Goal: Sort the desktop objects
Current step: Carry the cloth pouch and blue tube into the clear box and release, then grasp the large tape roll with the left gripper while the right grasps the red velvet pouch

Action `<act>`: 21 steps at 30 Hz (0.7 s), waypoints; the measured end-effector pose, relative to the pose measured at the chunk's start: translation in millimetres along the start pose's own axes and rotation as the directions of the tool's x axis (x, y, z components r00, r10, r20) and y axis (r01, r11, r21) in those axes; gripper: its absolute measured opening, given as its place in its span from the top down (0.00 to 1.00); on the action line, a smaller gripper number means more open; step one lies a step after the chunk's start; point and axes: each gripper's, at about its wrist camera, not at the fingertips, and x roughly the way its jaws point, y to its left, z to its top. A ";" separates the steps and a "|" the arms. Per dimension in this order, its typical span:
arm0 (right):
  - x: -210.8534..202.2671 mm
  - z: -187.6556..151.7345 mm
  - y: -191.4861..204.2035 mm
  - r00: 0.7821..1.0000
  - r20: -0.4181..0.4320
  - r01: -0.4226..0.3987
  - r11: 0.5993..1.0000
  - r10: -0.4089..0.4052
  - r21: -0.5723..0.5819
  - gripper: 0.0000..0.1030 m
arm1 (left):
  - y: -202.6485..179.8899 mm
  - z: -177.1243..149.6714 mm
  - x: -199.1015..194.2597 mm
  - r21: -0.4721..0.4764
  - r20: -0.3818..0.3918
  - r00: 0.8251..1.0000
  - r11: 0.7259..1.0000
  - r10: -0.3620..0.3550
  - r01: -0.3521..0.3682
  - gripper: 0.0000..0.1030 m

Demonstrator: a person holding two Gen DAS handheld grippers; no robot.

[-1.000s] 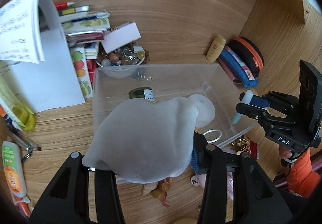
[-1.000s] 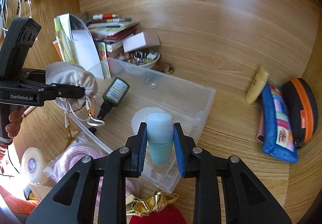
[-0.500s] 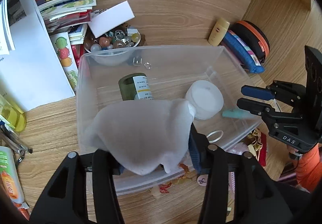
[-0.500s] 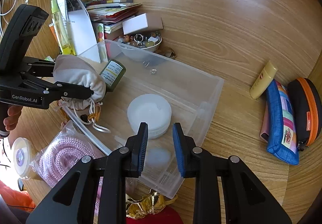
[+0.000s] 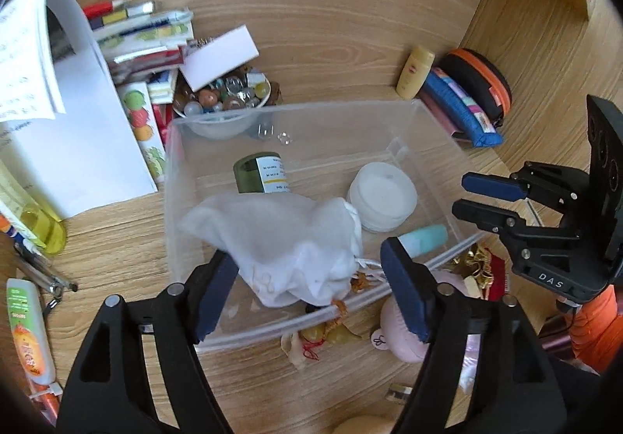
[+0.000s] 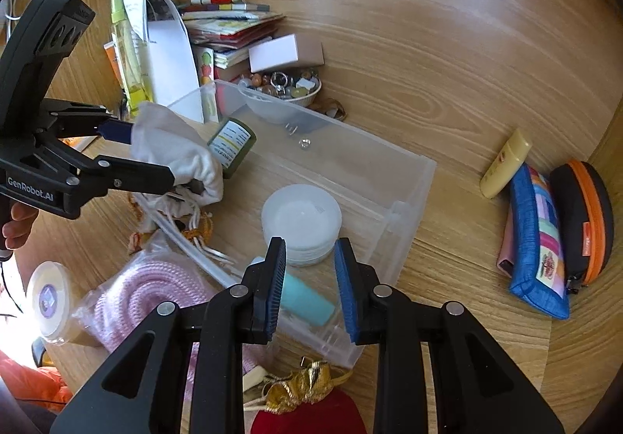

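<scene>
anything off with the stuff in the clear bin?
One thing: the white drawstring pouch isn't fully inside the clear bin. It slumps over the near rim, with its cords and a tassel trailing outside. The left gripper, whose jaws have just been opening, straddles it. The green bottle, white round container and teal tube lie inside.

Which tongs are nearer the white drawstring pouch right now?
Left. The left tongs straddle the white pouch over the clear bin; the right tongs hang at the bin's other end, above the teal bottle.

White drawstring pouch (image 5: 288, 239) lies in the clear bin (image 5: 428, 130) — left gripper (image 5: 311, 286) fingers just spread.
</scene>
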 end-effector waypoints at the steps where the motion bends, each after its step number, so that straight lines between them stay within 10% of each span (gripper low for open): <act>1: -4.5 -0.8 0.8 1.000 0.009 0.004 1.000 -0.004 -0.001 0.73 | 0.3 -0.4 -4.4 -0.001 0.010 1.000 1.000 0.005 -0.005 0.28; 21: -82.9 -34.7 -16.6 0.985 0.152 0.068 0.994 -0.081 0.091 0.31 | 2.5 -52.0 -75.9 -0.030 0.100 0.981 0.986 0.167 -0.165 0.09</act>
